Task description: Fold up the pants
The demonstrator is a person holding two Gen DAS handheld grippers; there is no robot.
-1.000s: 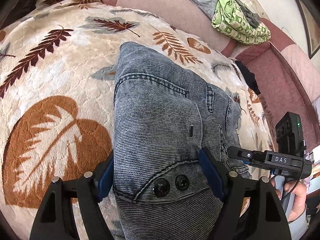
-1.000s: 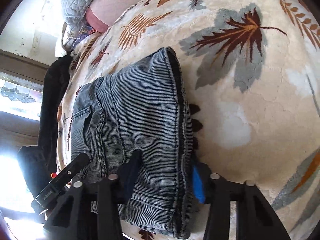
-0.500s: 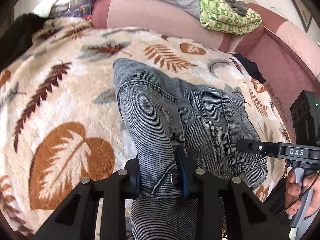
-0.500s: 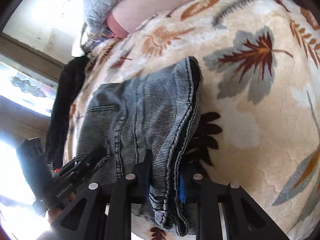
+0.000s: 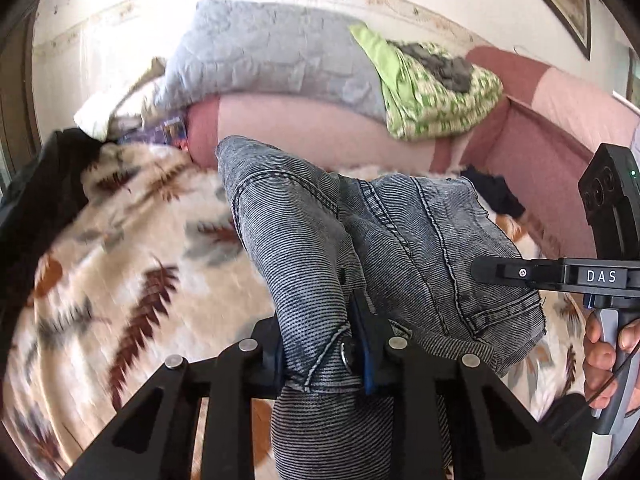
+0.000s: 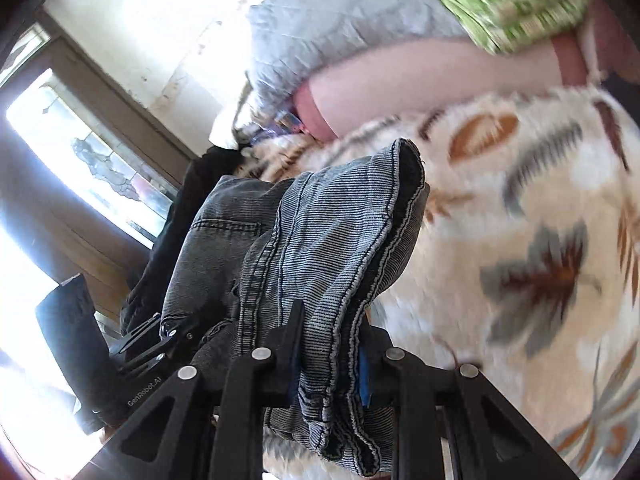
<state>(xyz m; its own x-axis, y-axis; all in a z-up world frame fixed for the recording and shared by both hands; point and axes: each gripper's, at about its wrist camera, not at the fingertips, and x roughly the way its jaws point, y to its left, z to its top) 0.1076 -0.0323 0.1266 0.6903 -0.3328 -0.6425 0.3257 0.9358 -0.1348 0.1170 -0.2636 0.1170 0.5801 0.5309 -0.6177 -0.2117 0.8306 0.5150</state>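
Observation:
The folded grey-blue denim pants (image 5: pixel 360 240) hang lifted above the leaf-print blanket (image 5: pixel 132 264). My left gripper (image 5: pixel 320 344) is shut on the pants at the buttoned waistband end, with the cloth bunched between the blue pads. In the right wrist view my right gripper (image 6: pixel 328 360) is shut on the other side of the same pants (image 6: pixel 320 240), pinching several layers at the dark hemmed edge. The right gripper's body (image 5: pixel 576 276) shows at the right of the left wrist view, with a hand (image 5: pixel 600 360) on its handle. The left gripper's body (image 6: pixel 144 340) shows at the lower left of the right wrist view.
A pink sofa back (image 5: pixel 320 128) rises behind the blanket, with a grey quilt (image 5: pixel 272 52) and a green patterned cloth (image 5: pixel 436 92) piled on it. Dark clothing (image 5: pixel 32 200) lies at the blanket's left edge. A bright window (image 6: pixel 80 148) stands beyond.
Both grippers went from open around the pants to shut on them, then rose. The pants came up off the blanket, and the view tilted up toward the sofa back and wall.

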